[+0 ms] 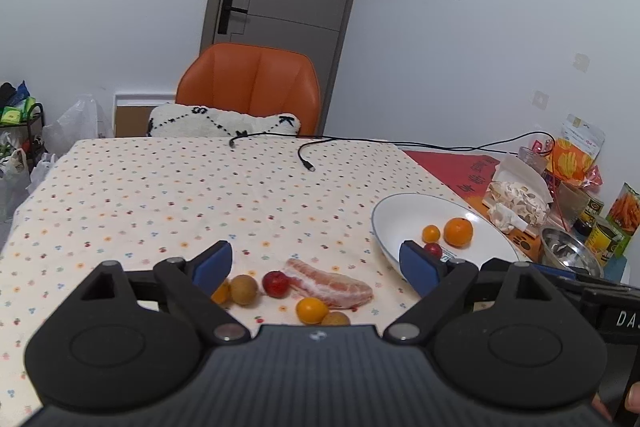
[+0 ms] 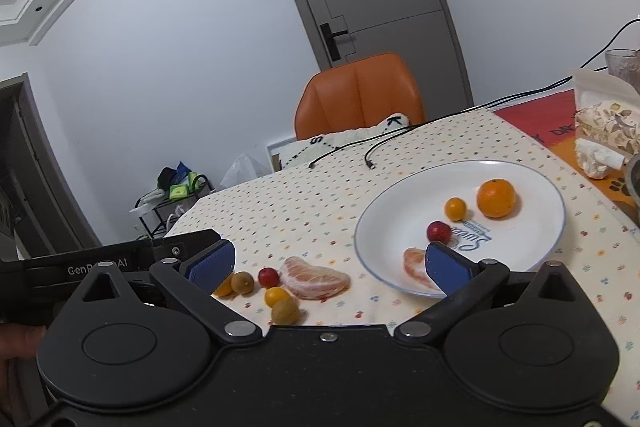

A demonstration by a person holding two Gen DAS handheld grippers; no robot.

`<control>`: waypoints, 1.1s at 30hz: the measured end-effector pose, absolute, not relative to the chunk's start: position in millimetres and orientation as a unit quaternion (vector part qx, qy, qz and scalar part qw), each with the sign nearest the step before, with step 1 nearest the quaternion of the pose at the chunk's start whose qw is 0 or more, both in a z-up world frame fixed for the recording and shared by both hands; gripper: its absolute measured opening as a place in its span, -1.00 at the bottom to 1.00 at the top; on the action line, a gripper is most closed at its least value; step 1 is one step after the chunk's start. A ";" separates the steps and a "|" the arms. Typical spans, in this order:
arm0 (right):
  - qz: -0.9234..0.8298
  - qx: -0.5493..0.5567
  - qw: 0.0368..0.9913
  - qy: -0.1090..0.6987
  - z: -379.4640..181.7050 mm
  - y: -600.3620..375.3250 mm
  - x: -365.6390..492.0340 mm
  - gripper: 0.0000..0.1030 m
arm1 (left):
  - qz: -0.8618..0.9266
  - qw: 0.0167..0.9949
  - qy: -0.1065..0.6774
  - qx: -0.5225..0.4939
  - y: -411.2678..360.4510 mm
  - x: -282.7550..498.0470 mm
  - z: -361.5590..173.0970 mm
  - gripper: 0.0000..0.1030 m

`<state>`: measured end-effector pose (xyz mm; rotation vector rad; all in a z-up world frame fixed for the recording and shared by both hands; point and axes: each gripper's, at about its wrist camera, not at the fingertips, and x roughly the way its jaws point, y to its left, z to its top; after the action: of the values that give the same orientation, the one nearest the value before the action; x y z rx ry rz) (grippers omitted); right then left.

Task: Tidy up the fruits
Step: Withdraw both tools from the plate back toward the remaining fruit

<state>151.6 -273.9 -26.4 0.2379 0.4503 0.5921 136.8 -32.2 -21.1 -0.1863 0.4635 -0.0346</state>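
Fruits are split in two groups: a pomelo segment (image 1: pixel 330 285) with several small round fruits lies on the desk (image 1: pixel 160 187), and others already sit in the white plate (image 2: pixel 520 171). Both grippers are wide and hold nothing. The left gripper (image 1: pixel 316 267) has the segment straight ahead between its fingers — long axis across the gap, so it seems nearer than the right gripper (image 2: pixel 330 263).

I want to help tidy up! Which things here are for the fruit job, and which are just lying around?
For the job: white plate, orange on it, pomelo wedge and small round fruits on the cloth, both open grippers.

Just lying about: black cables, snack bags, metal bowl, orange chair.
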 end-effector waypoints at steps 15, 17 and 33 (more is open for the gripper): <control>0.312 0.099 0.916 0.233 -30.8 -246.8 148.6 1.00 | 0.017 0.970 0.224 -0.097 -2.6 122.7 -24.8 0.78; 0.314 0.098 0.914 0.237 -32.1 -242.4 149.4 1.00 | 0.022 0.969 0.225 -0.100 2.8 121.1 -26.7 0.78; 0.349 0.074 0.898 0.258 -42.2 -210.5 158.3 0.99 | 0.051 0.958 0.251 -0.128 36.7 127.1 -47.2 0.78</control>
<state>158.3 -210.5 -42.2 0.1540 0.5333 0.7224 127.1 36.7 -47.2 -0.2599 0.5088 0.1039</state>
